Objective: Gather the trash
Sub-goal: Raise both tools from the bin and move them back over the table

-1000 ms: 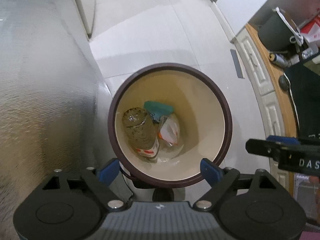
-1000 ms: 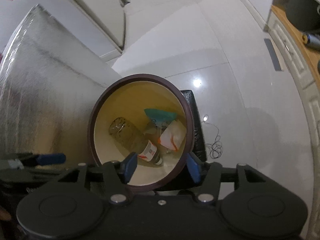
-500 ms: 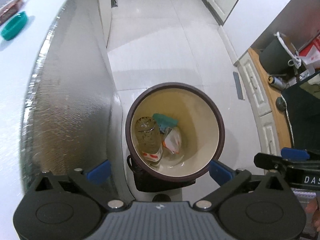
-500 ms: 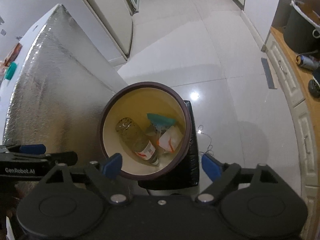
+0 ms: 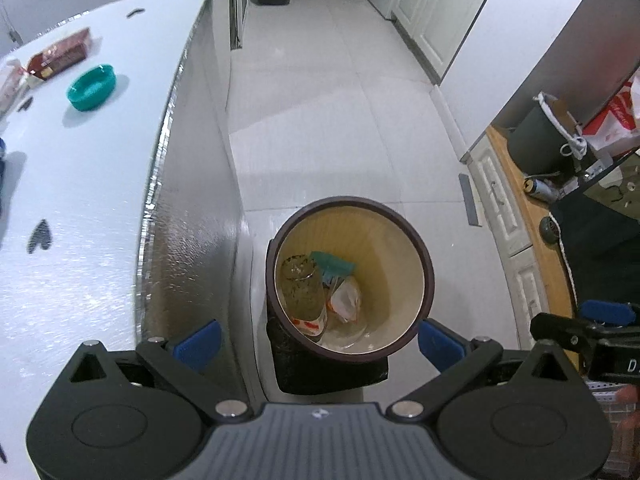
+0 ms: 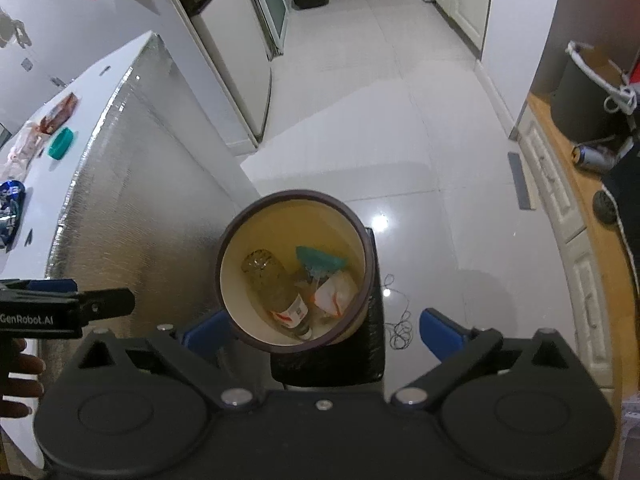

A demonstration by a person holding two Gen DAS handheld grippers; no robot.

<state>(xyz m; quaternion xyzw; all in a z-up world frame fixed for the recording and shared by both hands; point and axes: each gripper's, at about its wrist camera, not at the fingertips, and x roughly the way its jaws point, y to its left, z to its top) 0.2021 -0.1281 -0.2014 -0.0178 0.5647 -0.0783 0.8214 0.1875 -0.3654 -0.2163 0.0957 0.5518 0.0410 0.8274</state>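
Both grippers have risen since 1 second ago: the bin (image 5: 424, 268) now looks smaller and the white counter (image 5: 80, 200) has come into view. Left gripper (image 5: 318, 340) jaws spread wide, nothing between them. Right gripper (image 6: 320, 330) jaws opening, nothing held; 2 blue pads straddle the bin's rim in view only. Inside the bin: a glass bottle (image 5: 302, 292), a teal lid (image 5: 334, 265), a crumpled wrapper (image 5: 346, 300). Bin stands on the tiled floor (image 5: 320, 120), just beside the counter. Another teal lid (image 5: 92, 87) lies on the counter.
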